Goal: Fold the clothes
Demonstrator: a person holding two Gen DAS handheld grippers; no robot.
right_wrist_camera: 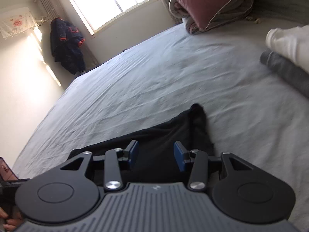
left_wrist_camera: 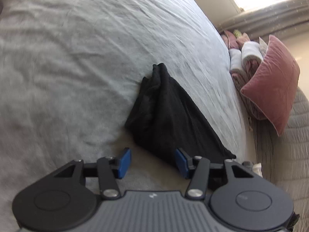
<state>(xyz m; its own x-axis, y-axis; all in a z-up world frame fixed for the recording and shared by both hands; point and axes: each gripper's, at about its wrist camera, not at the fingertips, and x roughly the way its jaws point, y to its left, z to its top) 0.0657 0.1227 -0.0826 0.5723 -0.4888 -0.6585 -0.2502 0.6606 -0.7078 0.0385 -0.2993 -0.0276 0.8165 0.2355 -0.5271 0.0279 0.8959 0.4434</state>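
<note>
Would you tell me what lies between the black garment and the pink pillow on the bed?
In the left wrist view, only bare, wrinkled light sheet separates the black garment from the pink pillow; nothing rests on that stretch.

wall hanging (right_wrist_camera: 16,22) print, illegible, no other txt

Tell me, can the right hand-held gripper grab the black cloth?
Probably yes. The right hand-held gripper is open right over the black cloth, which lies on the bed, with nothing between them.
</note>
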